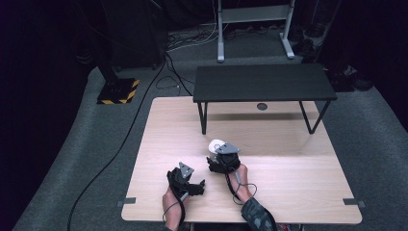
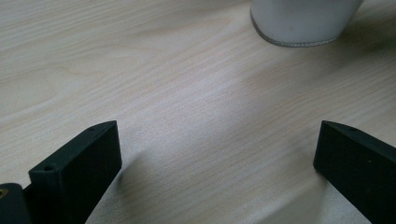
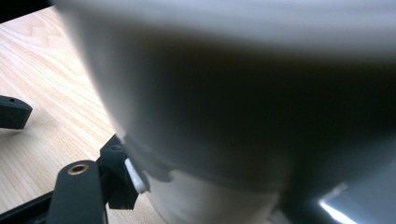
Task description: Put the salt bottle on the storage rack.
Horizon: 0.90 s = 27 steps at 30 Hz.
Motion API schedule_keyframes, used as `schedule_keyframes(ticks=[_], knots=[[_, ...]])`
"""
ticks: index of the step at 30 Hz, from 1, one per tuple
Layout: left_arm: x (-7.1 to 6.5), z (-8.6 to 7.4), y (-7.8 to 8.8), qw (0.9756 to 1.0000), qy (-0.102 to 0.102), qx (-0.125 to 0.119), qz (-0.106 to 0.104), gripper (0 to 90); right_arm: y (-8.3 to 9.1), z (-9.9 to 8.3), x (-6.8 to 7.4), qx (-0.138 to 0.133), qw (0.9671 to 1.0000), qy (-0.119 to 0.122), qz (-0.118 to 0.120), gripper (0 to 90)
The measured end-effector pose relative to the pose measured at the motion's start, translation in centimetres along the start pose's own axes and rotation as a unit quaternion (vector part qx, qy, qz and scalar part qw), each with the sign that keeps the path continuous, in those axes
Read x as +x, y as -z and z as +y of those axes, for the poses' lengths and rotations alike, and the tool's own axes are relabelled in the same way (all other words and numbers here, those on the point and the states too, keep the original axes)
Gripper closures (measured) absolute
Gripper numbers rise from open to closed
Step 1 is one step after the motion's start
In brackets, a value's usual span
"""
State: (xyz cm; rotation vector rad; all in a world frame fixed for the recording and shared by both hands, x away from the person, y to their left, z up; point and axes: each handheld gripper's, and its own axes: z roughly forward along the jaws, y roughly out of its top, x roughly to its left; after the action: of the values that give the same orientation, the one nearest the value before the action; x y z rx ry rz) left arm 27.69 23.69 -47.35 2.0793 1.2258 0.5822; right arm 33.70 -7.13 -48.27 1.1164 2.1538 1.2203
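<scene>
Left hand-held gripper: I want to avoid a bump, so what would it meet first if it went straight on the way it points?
Probably the white cup. The left hand-held gripper is open over bare tabletop; the cup stands ahead, slightly to one side, so depth is uncertain.

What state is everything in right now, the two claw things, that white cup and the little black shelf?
Left gripper: open, jaws wide apart over bare wood, holding nothing.
Right gripper: against the white cup, open or shut unclear.
White cup: upright on the table.
Black shelf: standing on the table's far half, top bare.
Wooden table: level.
</scene>
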Motion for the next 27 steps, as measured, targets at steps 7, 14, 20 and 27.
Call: schedule_keyframes(ticks=[7, 14, 20, 27], knots=[[0.0, 0.0, 0.0, 1.0000, 0.000, 0.000, 0.000, 0.2, 0.3, 0.1, -0.1, 0.002, 1.0000, -0.002, 0.001, 26.4], [0.0, 0.0, 0.0, 1.0000, -0.001, 0.000, 0.000, 0.2, 1.3, 0.3, -0.2, -0.004, 1.0000, -0.005, 0.001, 26.3], [0.0, 0.0, 0.0, 1.0000, -0.001, 0.000, 0.000, 0.2, 2.3, 0.0, -0.9, -0.004, 0.9999, -0.013, -0.003, 26.3], [0.0, 0.0, 0.0, 1.0000, -0.001, 0.000, 0.000, 0.2, 3.4, -0.5, -2.1, -0.002, 0.9993, -0.030, -0.021, 26.3]])
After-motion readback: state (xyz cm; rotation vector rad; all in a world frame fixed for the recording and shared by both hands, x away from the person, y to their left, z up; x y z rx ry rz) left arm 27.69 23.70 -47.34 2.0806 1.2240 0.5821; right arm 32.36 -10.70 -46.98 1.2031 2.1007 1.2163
